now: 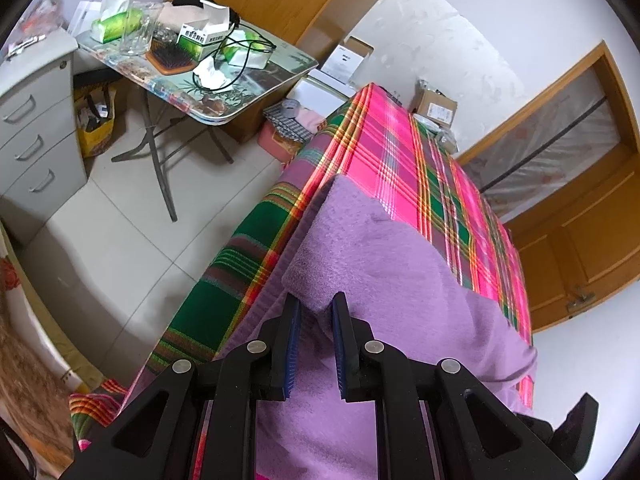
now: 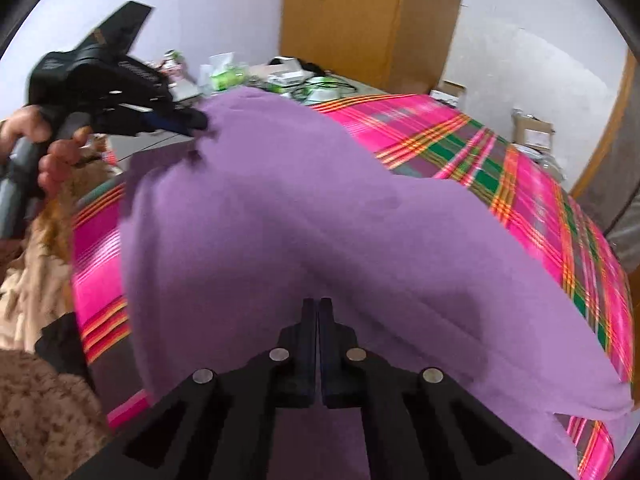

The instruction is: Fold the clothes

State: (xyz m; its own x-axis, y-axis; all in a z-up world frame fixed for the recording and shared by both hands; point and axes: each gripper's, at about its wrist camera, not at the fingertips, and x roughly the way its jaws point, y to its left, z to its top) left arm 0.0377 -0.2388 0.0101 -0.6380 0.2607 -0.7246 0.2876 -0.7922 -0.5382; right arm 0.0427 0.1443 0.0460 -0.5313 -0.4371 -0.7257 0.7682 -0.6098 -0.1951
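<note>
Two hand-held grippers on purple garment [image 2: 304, 208], lifted over plaid bed [image 1: 392, 148]: right [image 2: 319, 308] pinched on fabric; left [image 1: 316, 308] apart around corner. Risk: left corner slipping, fold skewing.

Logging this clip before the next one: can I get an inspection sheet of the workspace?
Surface: bed under pink-and-green plaid sheet.
Job's things: fuzzy purple garment partly lifted off the sheet.
Clutter: folding side table with tissue packs, boxes, hairbrush.
Grippers: left gripper slightly parted around a garment fold; right gripper pinched shut on the garment.
Cables: black cord looped on the table.
Surroundings: grey drawer cabinet, wooden doors, tiled floor.
</note>
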